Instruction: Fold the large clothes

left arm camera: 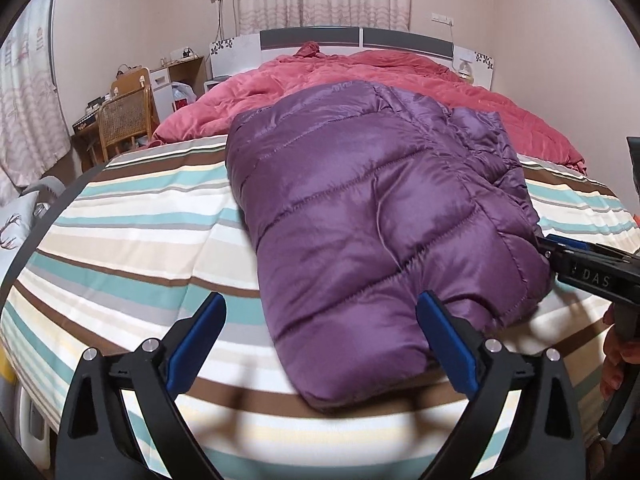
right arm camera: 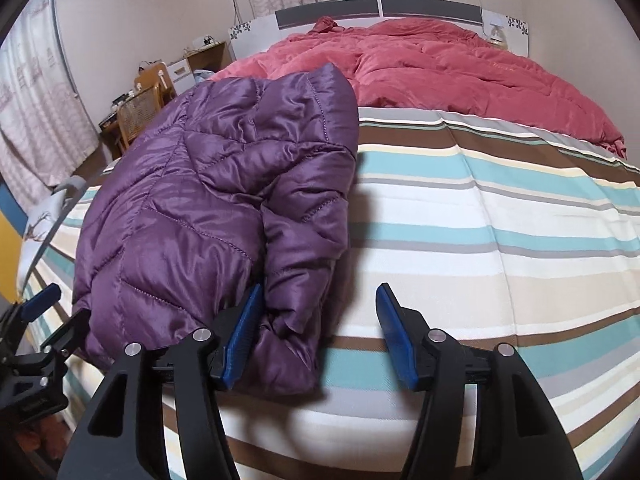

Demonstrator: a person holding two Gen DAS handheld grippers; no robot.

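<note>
Jacket: purple quilted jacket (left arm camera: 360, 208) lies folded on the striped bedsheet (left arm camera: 132, 240), near the bed's near edge.
Left gripper (left arm camera: 320, 344): jaws wide apart around the jacket's near end, gripping nothing.
Right gripper (right arm camera: 316, 336): jaws wide apart, left pad touching the jacket's right edge.
Left view only: jacket's smooth folded back.
Right view only: crumpled sleeve side (right arm camera: 304, 216).
Far: red quilt (right arm camera: 460, 68).
Cut off: bed's near edge.

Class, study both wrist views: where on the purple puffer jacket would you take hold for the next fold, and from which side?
Grip the purple puffer jacket at its near bottom corners, coming from the foot of the striped bed. The hem lies flat and nearest; the open left claw already straddles one corner, the open right claw the other.
</note>
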